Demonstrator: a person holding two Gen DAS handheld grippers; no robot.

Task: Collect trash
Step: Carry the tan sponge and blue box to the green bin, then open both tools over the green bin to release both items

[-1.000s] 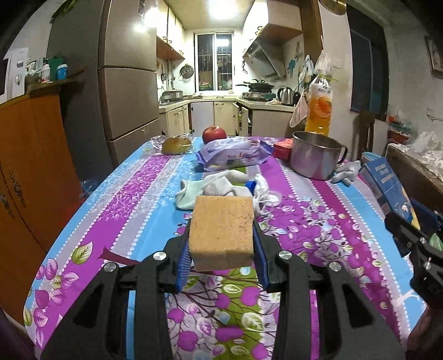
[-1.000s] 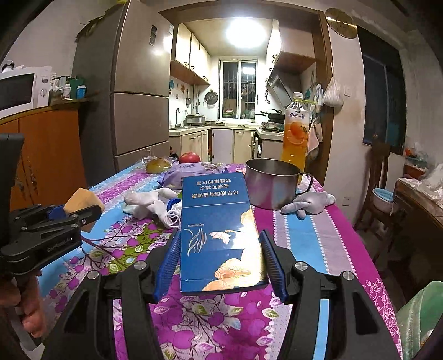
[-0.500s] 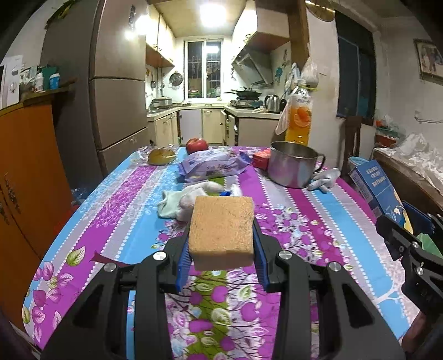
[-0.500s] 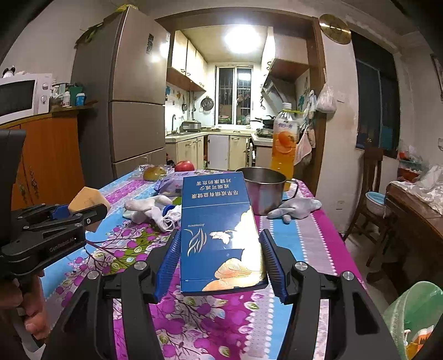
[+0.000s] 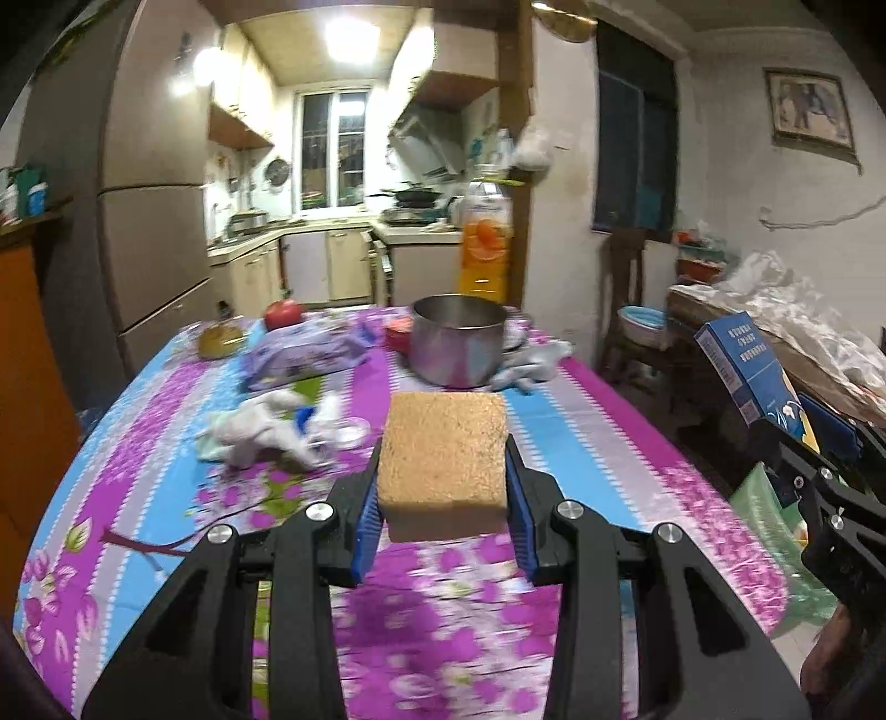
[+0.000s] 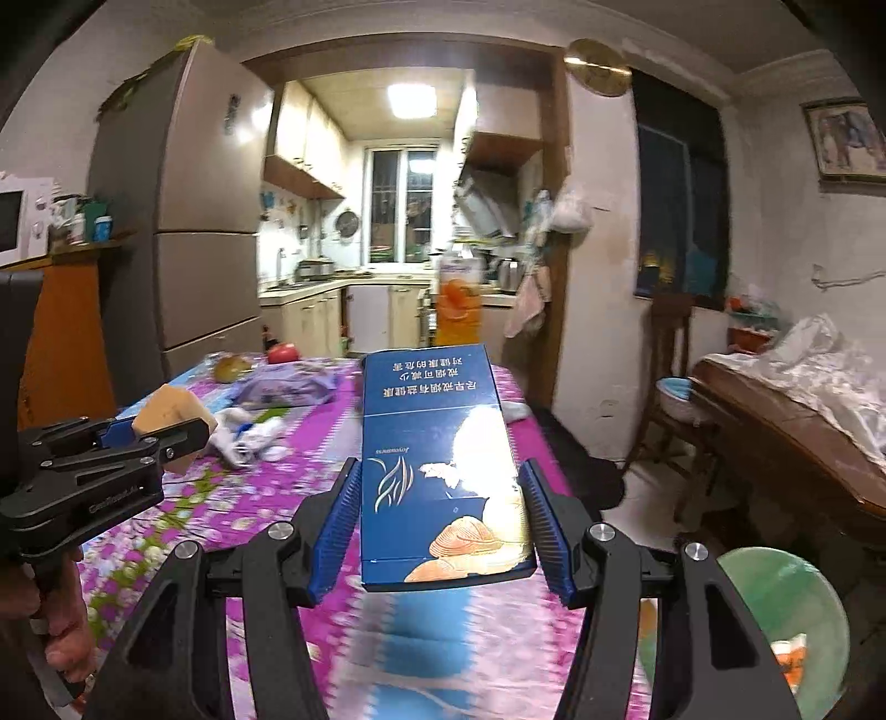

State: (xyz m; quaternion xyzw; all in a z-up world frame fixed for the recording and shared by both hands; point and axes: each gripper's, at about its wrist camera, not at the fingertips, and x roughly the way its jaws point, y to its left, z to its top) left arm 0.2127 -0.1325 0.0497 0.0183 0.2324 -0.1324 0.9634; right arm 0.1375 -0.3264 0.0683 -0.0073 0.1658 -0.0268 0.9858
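Sponge [image 5: 443,459] sits clamped between the left gripper's [image 5: 443,520] blue pads, carried clear above the table [image 5: 581,443], and off to the right a green bag [image 5: 769,531] waits, likely its destination. From the right wrist, the right gripper [image 6: 440,526] squeezes the blue box [image 6: 437,459] by its long sides, held flat for carrying, with the bag's mouth low right.

A ceiling lamp [image 5: 346,34] in the far kitchen glares white; the near room is dim. The tablecloth [image 6: 387,653] smears with blur, and fisheye edges bend darkly.
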